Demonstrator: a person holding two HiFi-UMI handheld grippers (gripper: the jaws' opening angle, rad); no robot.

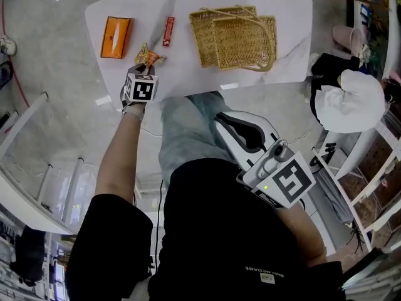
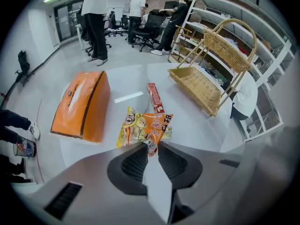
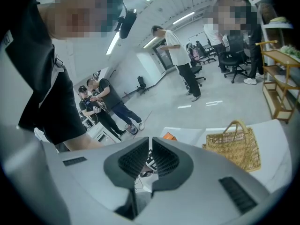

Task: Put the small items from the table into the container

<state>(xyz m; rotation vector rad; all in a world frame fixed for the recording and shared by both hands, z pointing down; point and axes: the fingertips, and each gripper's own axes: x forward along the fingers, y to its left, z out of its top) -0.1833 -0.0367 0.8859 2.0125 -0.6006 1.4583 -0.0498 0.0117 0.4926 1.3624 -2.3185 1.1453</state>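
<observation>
Between the jaws of my left hand-held gripper (image 2: 151,146): the snack packet (image 2: 145,125), pinched by its corner.
Thin hold may slip, so I lift slowly toward the basket (image 2: 201,86) ahead-right; my right hand-held gripper (image 3: 150,142) is closed, empty.

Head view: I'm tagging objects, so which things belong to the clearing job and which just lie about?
Job: snack packet in the left tongs, red bar, wicker basket.
Lying about: orange box, likely too big; white shelving.
</observation>
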